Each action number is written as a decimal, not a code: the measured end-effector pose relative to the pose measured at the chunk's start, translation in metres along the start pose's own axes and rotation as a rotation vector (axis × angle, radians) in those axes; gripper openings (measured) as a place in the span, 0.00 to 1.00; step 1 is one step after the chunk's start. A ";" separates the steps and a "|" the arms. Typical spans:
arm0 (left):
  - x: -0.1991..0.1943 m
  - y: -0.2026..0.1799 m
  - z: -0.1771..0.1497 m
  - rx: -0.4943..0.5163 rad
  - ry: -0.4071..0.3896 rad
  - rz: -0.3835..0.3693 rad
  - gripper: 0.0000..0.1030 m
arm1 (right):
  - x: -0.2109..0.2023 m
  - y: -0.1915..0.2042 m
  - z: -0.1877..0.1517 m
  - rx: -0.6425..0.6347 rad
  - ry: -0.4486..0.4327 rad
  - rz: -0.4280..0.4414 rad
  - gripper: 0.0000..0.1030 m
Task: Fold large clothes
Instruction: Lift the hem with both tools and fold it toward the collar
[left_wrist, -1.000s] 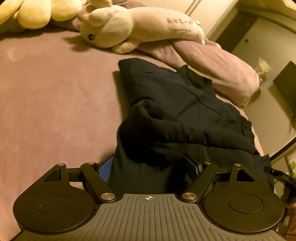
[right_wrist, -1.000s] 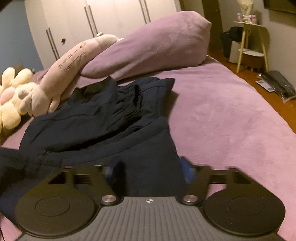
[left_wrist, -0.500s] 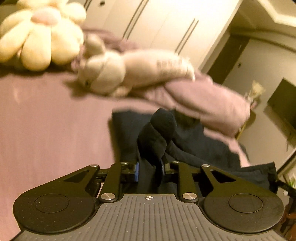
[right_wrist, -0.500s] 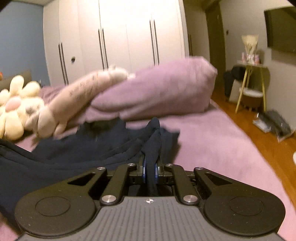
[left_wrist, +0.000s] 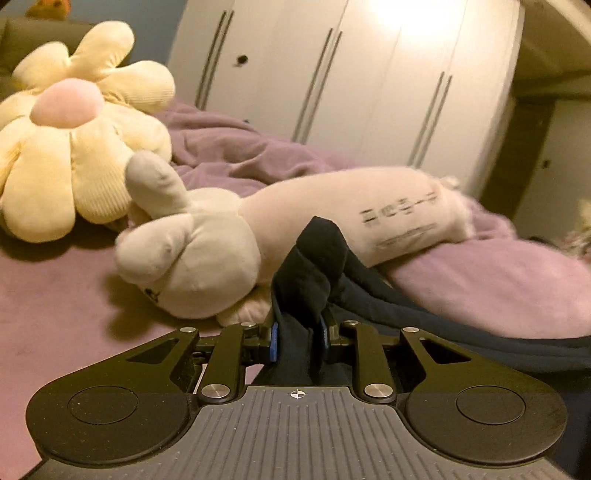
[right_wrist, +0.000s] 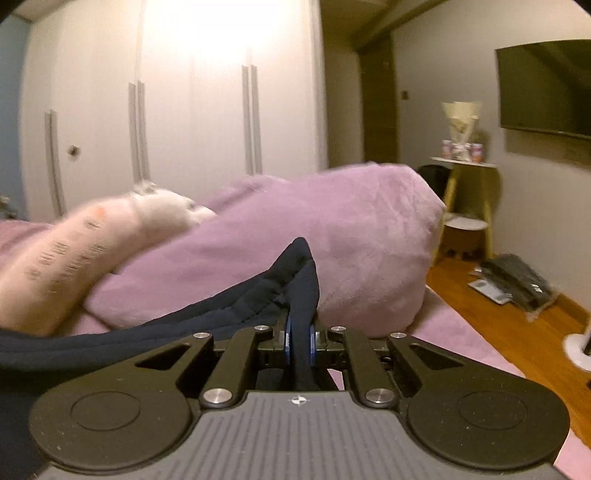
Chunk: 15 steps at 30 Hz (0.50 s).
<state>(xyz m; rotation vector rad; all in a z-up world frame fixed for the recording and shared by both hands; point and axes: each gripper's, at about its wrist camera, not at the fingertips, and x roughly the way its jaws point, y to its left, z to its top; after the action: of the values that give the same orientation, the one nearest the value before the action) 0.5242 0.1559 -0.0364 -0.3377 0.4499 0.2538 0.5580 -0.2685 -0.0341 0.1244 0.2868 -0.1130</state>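
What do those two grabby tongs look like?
The left tongs and right tongs look alike: black jointed metal links with shiny silver round bolts, bright blue pads on the fingertips, two big round black discs, and a ribbed grey plate with a tiny crosshair mark. No cables or sleeves show.

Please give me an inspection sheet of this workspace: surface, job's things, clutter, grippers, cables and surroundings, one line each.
Surface: bed with purple cover.
Job's things: dark navy garment, lifted at two spots, hanging between both grippers.
Clutter: long cream plush toy with printed text beside the garment; yellow flower cushion; purple pillow.
Grippers: left hand-held gripper shut on bunched garment fabric; right hand-held gripper shut on a garment edge.
Cables: nothing seen.
Surroundings: white wardrobe; wall television; yellow side table; wooden floor with a dark package.
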 end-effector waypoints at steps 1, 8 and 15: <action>0.014 -0.006 -0.010 0.009 -0.009 0.028 0.24 | 0.014 0.006 -0.011 -0.016 0.007 -0.032 0.08; 0.083 -0.014 -0.083 0.079 -0.011 0.118 0.33 | 0.073 0.004 -0.086 -0.036 0.082 -0.102 0.10; 0.098 0.005 -0.084 -0.024 0.076 0.103 0.56 | 0.096 -0.004 -0.090 -0.001 0.201 -0.085 0.16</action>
<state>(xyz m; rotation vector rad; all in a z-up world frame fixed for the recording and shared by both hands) 0.5755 0.1456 -0.1545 -0.3492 0.5405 0.3474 0.6245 -0.2695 -0.1476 0.1232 0.4927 -0.1855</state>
